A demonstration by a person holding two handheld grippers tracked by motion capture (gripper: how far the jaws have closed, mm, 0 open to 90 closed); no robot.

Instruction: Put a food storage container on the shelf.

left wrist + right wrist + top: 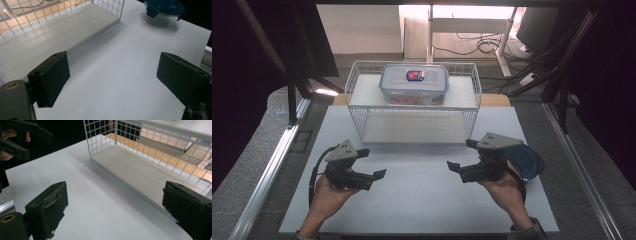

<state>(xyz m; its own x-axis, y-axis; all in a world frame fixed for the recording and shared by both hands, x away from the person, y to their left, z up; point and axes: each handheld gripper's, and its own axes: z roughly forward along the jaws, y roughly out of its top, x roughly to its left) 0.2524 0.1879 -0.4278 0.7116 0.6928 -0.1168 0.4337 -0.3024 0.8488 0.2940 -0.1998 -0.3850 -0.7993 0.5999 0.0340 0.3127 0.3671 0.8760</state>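
Both sets of jaws spread wide and empty, left gripper and right gripper low over the white table. Round blue-lidded container sits at the table's right edge, just beside the right hand. Probably light, rigid and slick-walled; likely best pinched across the lid rim or at a clip tab.

Blue-lidded round container (shut) beside right hand

Both tongs, left and right, gape wide, facing inward
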